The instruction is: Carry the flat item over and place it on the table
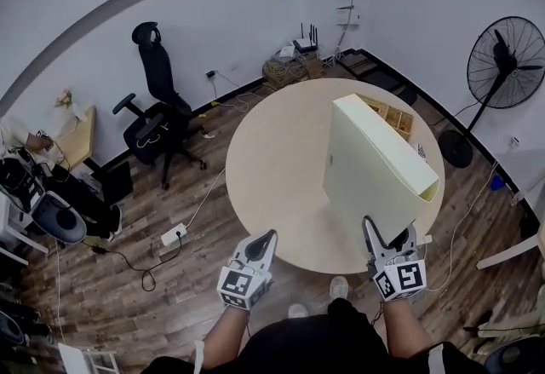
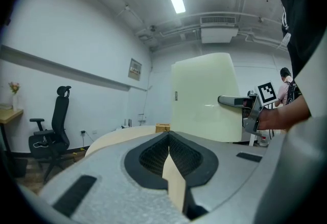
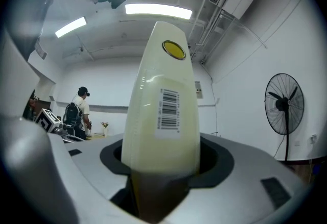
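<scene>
The flat item (image 1: 375,161) is a pale yellow file box, held on edge above the right side of the round beige table (image 1: 272,168). My right gripper (image 1: 390,233) is shut on its near end. In the right gripper view its narrow spine (image 3: 163,110), with a barcode label and a yellow dot, fills the space between the jaws of that gripper (image 3: 161,167). My left gripper (image 1: 262,244) hovers by the table's near edge, shut and empty. In the left gripper view its jaws meet at the tip (image 2: 168,152), and beyond them are the box (image 2: 204,98), the right gripper (image 2: 240,103) and the table (image 2: 117,139).
A small wooden box (image 1: 387,115) lies on the table behind the item. A black office chair (image 1: 157,108) stands at the left and a standing fan (image 1: 502,66) at the right. A power strip (image 1: 174,235) and cables lie on the wooden floor. Another person (image 3: 79,108) stands far off.
</scene>
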`<action>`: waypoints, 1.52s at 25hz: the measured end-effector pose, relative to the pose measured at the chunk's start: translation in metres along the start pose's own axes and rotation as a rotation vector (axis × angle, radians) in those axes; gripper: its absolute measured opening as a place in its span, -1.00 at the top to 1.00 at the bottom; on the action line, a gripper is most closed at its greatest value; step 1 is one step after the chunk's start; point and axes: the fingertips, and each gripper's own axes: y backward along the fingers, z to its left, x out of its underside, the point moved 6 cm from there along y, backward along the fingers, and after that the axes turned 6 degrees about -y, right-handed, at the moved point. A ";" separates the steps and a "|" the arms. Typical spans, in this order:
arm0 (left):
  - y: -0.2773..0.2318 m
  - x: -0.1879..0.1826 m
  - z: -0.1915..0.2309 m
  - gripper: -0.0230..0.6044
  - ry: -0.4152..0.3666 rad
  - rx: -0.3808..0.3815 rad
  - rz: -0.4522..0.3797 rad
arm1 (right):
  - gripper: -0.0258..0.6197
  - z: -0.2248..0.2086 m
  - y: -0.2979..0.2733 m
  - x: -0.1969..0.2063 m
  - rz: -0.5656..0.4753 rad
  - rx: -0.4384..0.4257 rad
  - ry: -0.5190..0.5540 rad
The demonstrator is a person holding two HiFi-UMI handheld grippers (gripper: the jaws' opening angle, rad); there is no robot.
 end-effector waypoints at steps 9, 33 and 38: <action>-0.047 -0.003 0.004 0.91 0.019 -0.043 0.023 | 0.09 -0.048 -0.038 0.012 0.056 -0.097 -0.184; -0.081 0.024 0.016 0.91 0.079 -0.176 0.107 | 0.08 -0.110 -0.103 0.172 0.542 -0.347 -1.174; -0.075 0.032 0.019 0.91 0.096 -0.196 0.124 | 0.08 -0.120 -0.099 0.209 0.661 -0.260 -1.221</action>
